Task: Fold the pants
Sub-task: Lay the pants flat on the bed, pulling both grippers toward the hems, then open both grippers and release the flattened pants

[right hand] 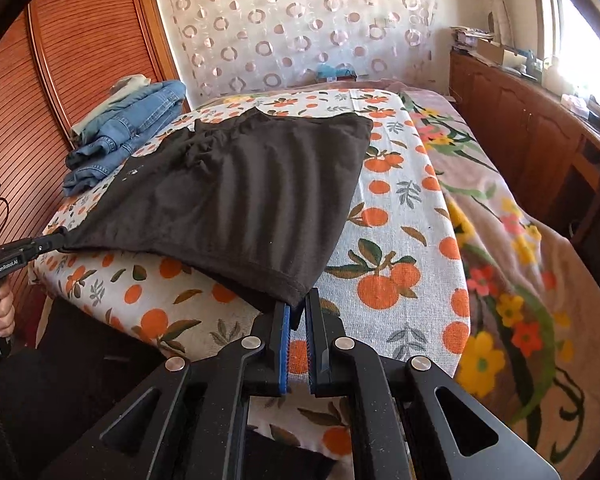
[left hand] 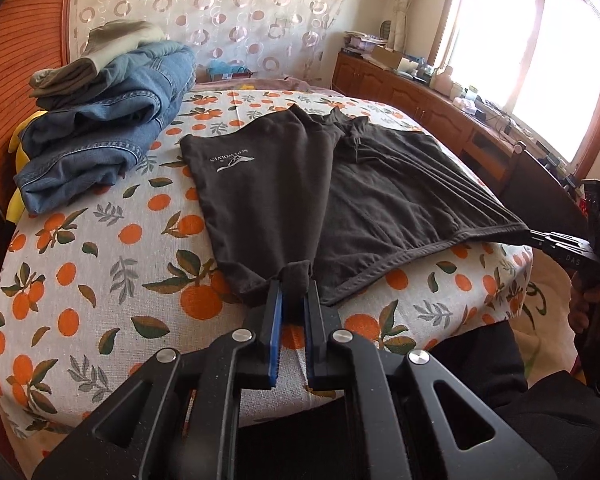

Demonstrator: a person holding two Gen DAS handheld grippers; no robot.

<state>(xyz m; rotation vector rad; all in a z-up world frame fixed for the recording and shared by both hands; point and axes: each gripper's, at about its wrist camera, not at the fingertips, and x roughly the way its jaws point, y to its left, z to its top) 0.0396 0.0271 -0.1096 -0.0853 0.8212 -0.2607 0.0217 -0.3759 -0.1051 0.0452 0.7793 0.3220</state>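
Note:
Dark grey-brown pants lie on the orange-print bed cover, one part folded over with a white logo showing. My left gripper is shut on a bunched edge of the pants at the near side. My right gripper is shut on another corner of the pants, with the cloth stretched taut between the two. The right gripper also shows in the left wrist view, gripping the hem. The left gripper shows in the right wrist view at the far left corner.
A pile of folded jeans with grey garments on top sits at the bed's back left. A floral blanket covers the right of the bed. A wooden cabinet with clutter runs under the window. A wooden wardrobe stands left.

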